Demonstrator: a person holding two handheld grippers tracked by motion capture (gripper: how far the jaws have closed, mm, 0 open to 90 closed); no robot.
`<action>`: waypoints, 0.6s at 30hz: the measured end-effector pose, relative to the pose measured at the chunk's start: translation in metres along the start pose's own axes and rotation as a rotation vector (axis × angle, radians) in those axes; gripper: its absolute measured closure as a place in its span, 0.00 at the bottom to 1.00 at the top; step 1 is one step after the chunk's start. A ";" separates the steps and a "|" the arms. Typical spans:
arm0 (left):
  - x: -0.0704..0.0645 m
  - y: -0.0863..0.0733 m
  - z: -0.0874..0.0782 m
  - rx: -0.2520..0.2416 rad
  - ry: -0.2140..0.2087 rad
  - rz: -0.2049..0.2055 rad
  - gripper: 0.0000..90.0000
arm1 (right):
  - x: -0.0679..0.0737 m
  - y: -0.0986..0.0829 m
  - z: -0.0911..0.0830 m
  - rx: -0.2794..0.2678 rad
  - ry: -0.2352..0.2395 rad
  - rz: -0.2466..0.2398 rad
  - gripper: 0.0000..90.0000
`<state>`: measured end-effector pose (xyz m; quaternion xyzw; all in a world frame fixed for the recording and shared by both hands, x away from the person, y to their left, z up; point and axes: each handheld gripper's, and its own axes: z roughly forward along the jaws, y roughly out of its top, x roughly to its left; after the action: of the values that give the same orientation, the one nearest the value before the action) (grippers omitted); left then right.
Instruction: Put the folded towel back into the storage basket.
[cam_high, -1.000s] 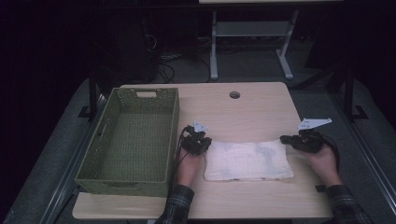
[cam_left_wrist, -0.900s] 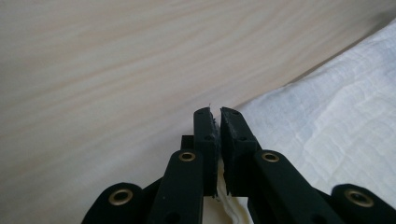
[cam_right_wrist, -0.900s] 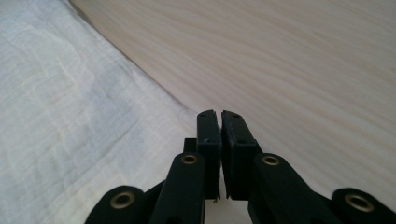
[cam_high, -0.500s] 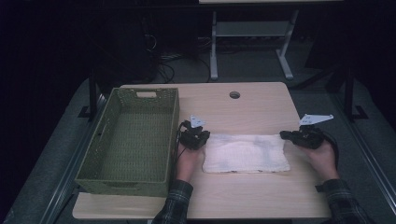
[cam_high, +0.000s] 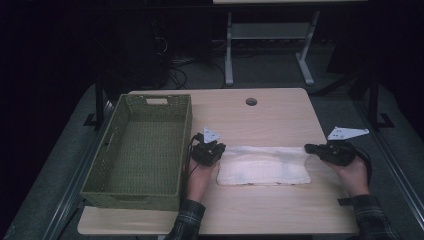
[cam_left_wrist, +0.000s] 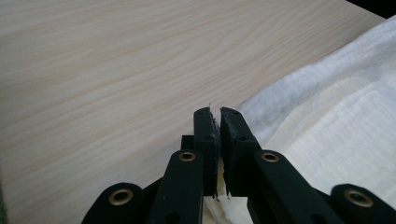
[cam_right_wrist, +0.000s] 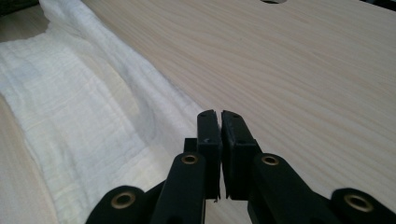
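Observation:
A white towel (cam_high: 262, 167) lies spread flat on the light wooden table (cam_high: 270, 120), its long side running left to right. My left gripper (cam_high: 219, 149) is at the towel's far left corner. Its jaws are pressed together in the left gripper view (cam_left_wrist: 215, 112), with white cloth (cam_left_wrist: 336, 116) caught low between them. At the far right corner my right gripper (cam_high: 308, 148) is shut too. In the right gripper view (cam_right_wrist: 215, 114) the towel (cam_right_wrist: 79, 107) runs up to and under its jaws. The far edge of the towel is slightly raised and rumpled.
An empty green woven basket (cam_high: 186, 140) stands on the left part of the table, close beside my left hand. A round cable hole (cam_high: 251, 101) is in the far middle of the tabletop. Beyond the table are a dark floor and a desk frame (cam_high: 270, 35).
The towel has slid a little away from the person and now lies stretched between the two grippers. Both hands have barely shifted, and both grippers stay closed.

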<state>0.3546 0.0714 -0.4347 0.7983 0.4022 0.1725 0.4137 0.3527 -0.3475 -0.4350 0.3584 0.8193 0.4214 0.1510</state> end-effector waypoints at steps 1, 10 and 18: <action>-0.001 -0.001 -0.002 0.000 0.003 -0.001 0.95 | 0.000 -0.001 -0.001 -0.001 0.002 -0.005 0.96; -0.011 -0.011 -0.011 0.005 0.025 0.005 0.95 | 0.012 -0.009 -0.008 0.013 0.017 -0.011 0.96; -0.019 -0.020 -0.018 0.012 0.044 0.009 0.95 | 0.023 -0.014 -0.013 0.025 0.026 -0.028 0.96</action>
<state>0.3220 0.0720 -0.4386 0.7987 0.4085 0.1897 0.3989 0.3230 -0.3447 -0.4372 0.3433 0.8313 0.4136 0.1417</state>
